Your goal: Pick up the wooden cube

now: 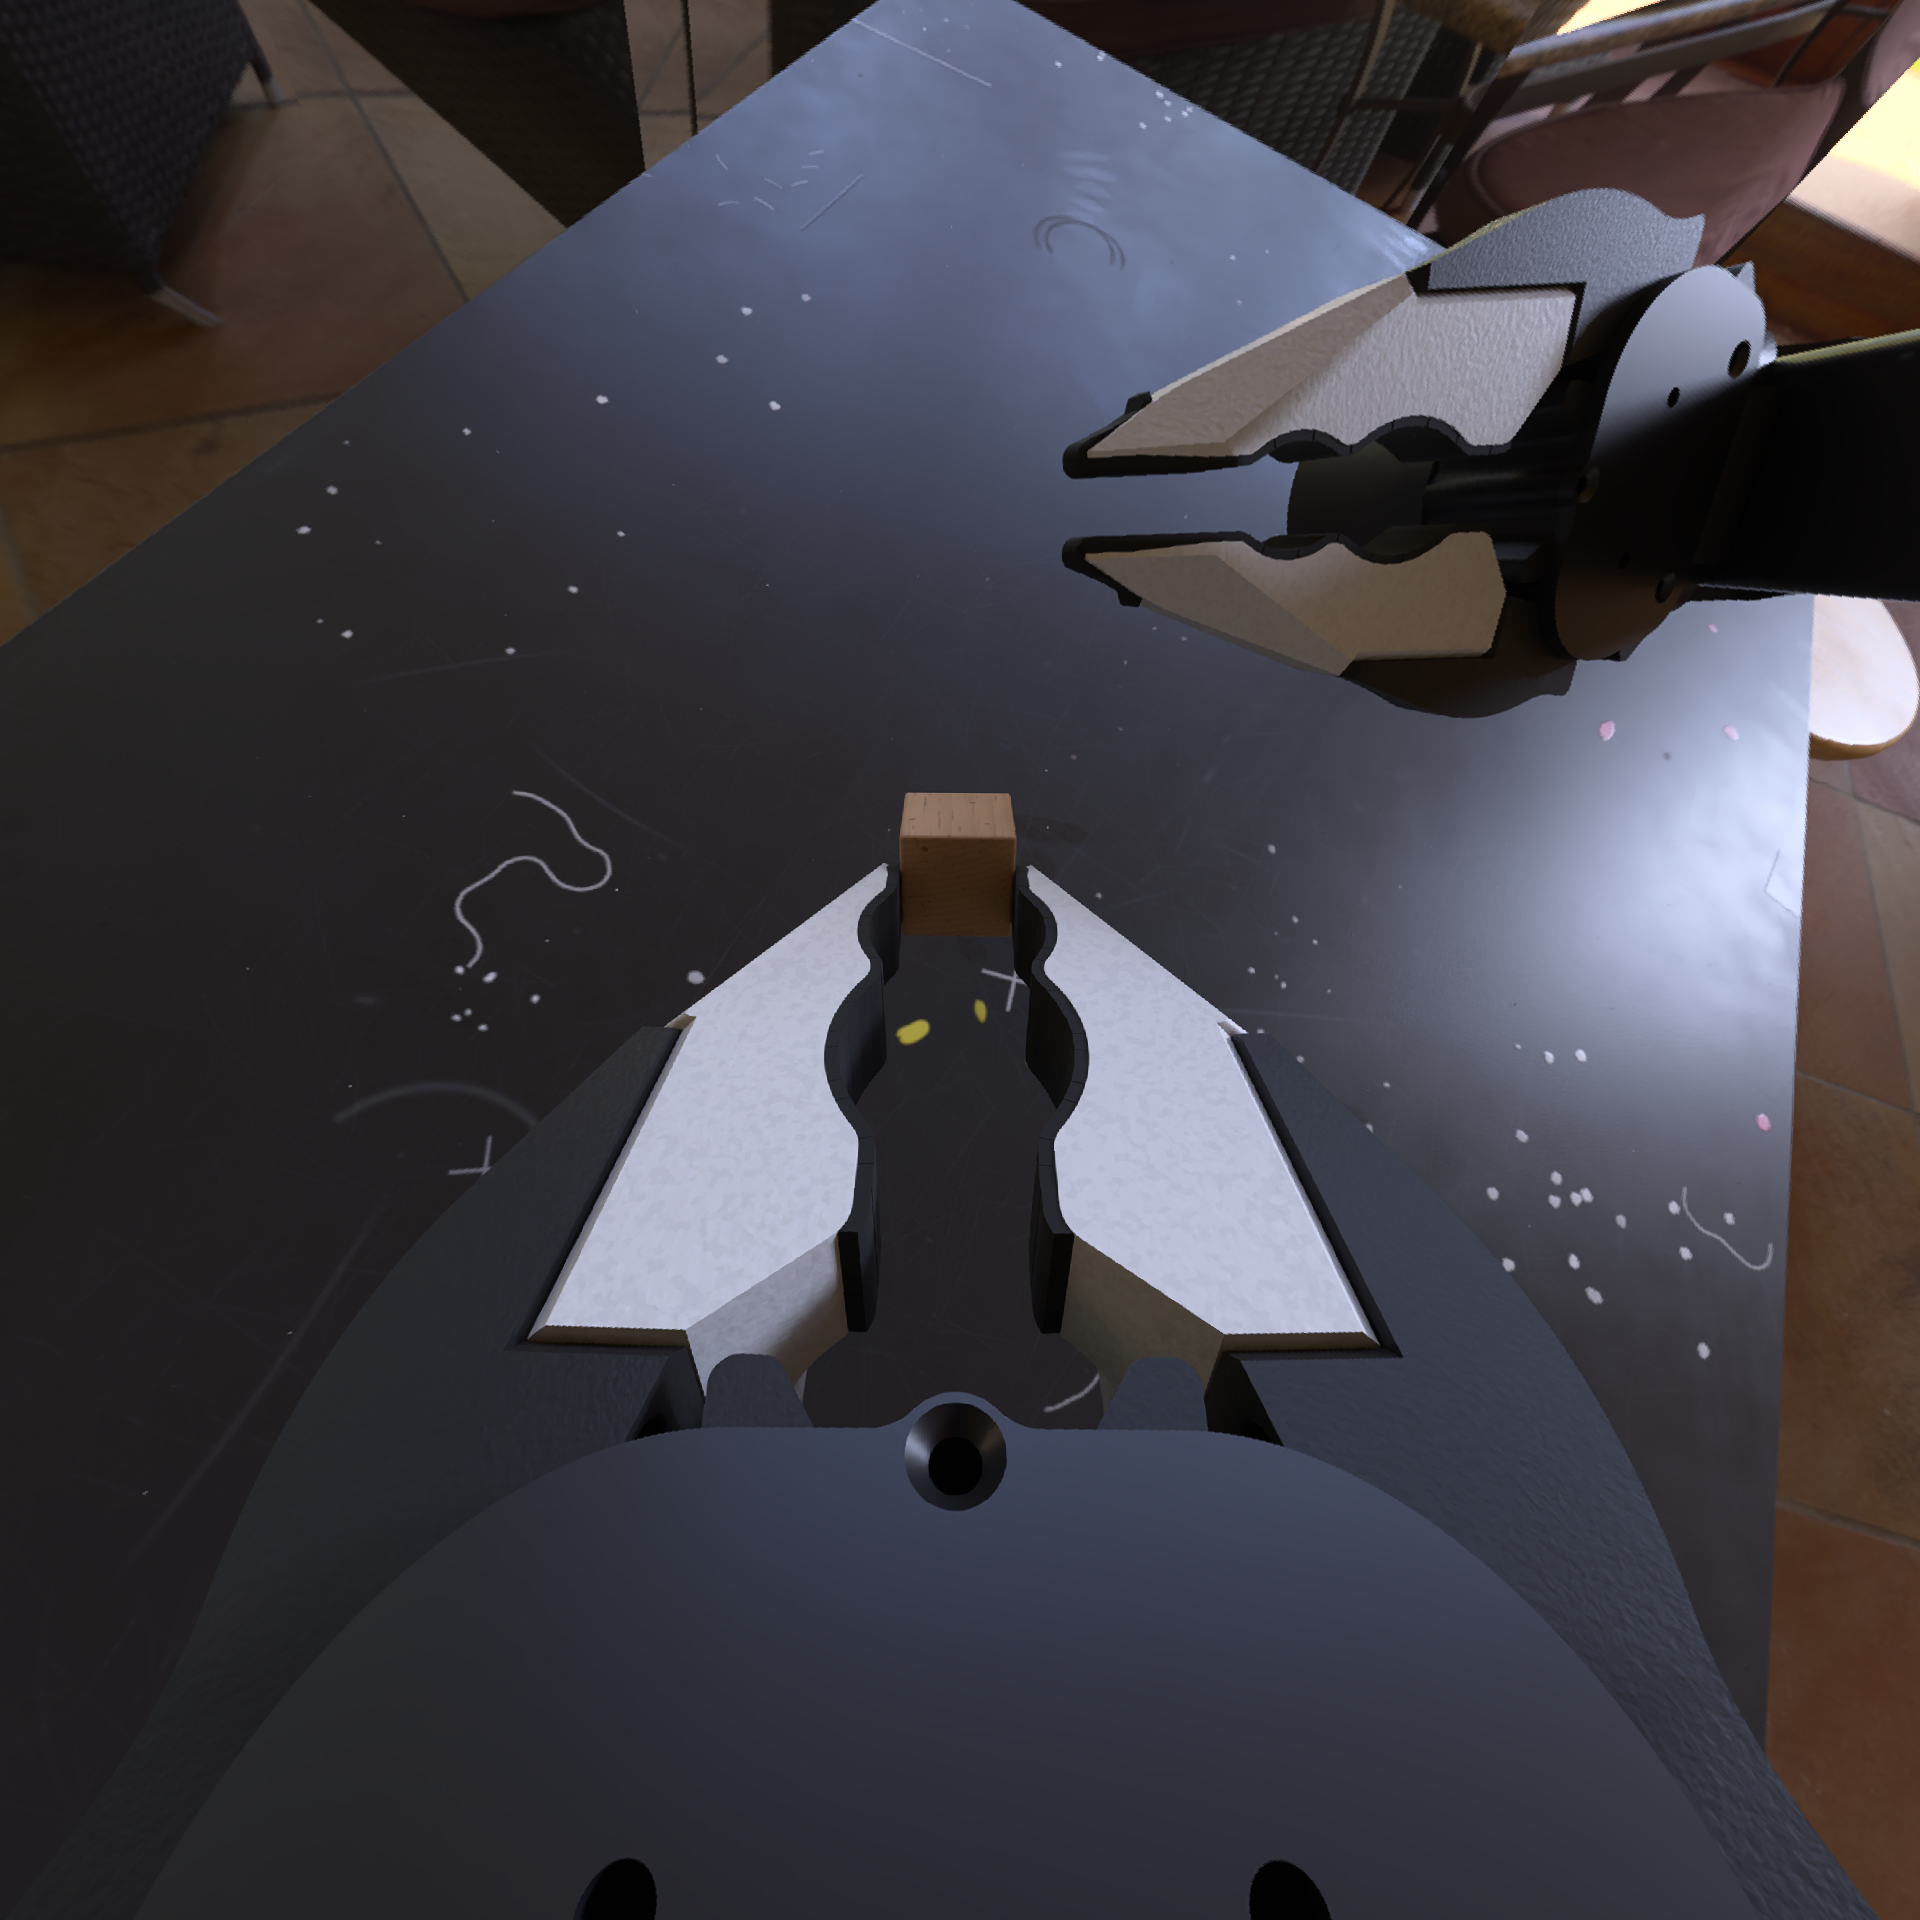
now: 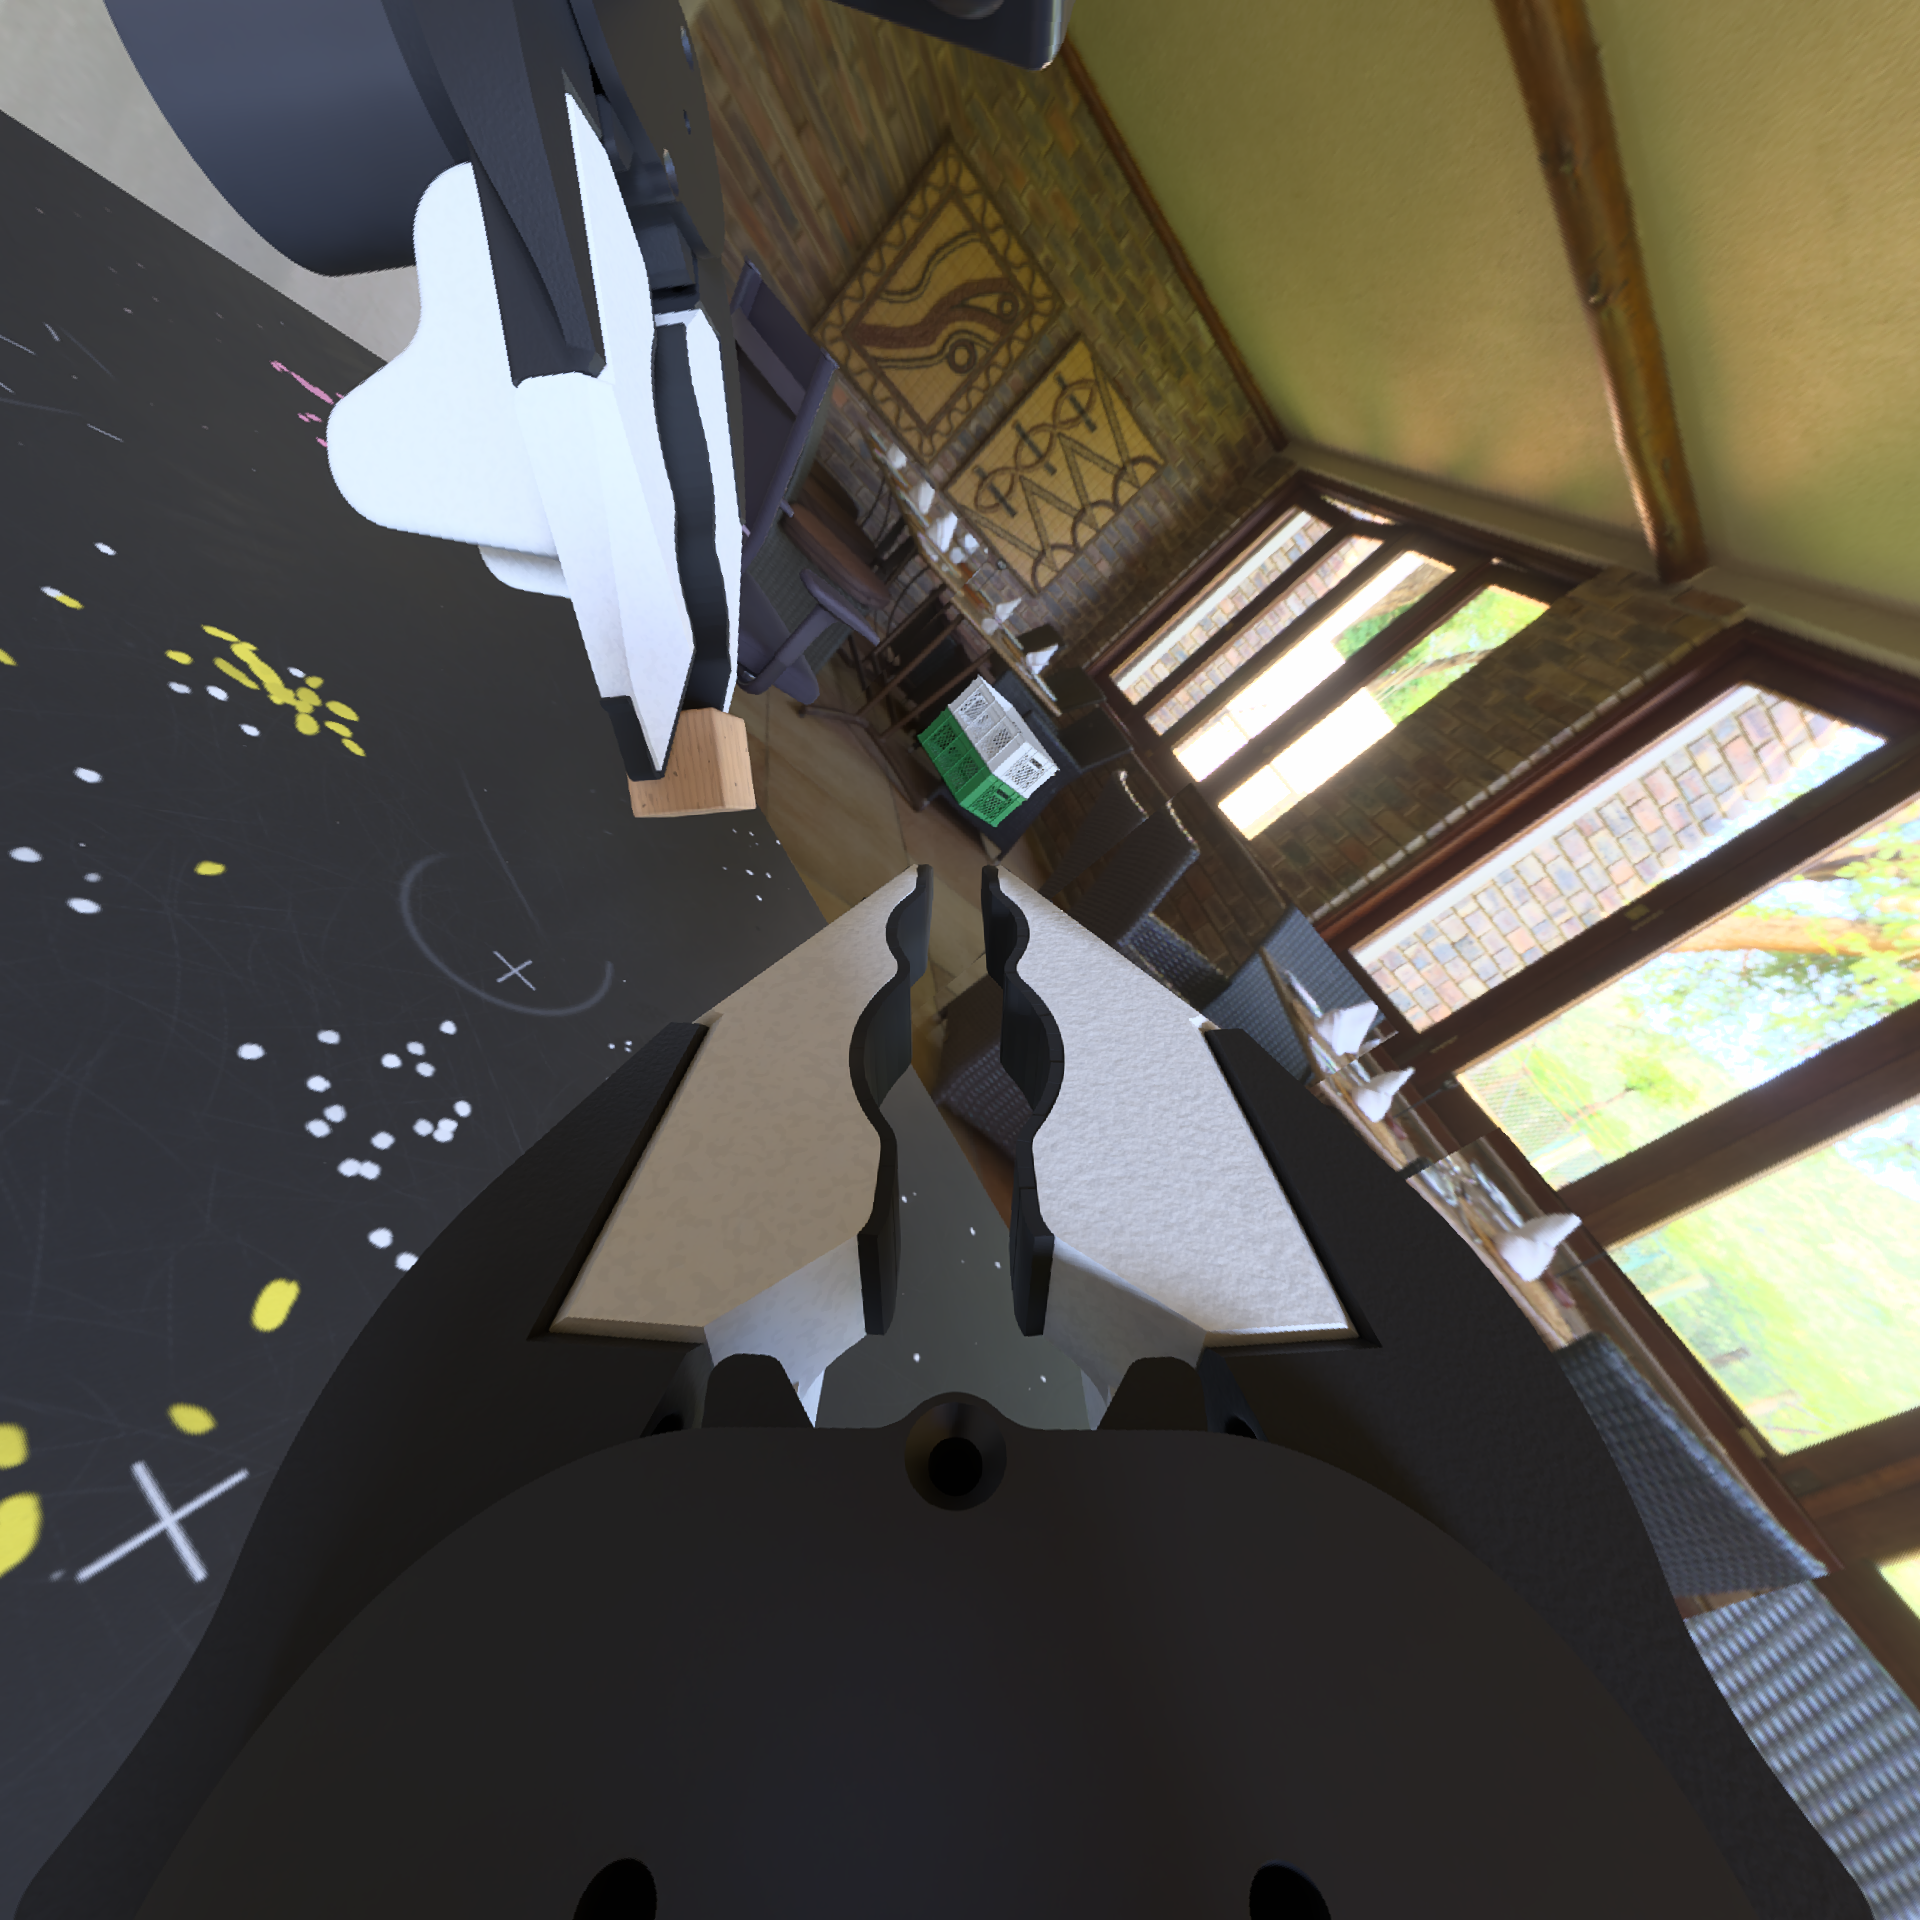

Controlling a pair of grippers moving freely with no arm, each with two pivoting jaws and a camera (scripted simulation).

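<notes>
The wooden cube is a small light-brown block gripped between the fingertips of my left gripper, which is shut on it. In the right wrist view the cube sticks out from the left gripper's white fingers and seems to hang just off the dark table. My right gripper is empty, its jaws a narrow gap apart. In the left wrist view it hovers over the table's right side, pointing left, well apart from the cube.
The dark tabletop carries chalk marks and paint specks. Its right edge runs beside a tiled floor, with wicker chairs beyond the far end. Green and white crates stand far off in the room.
</notes>
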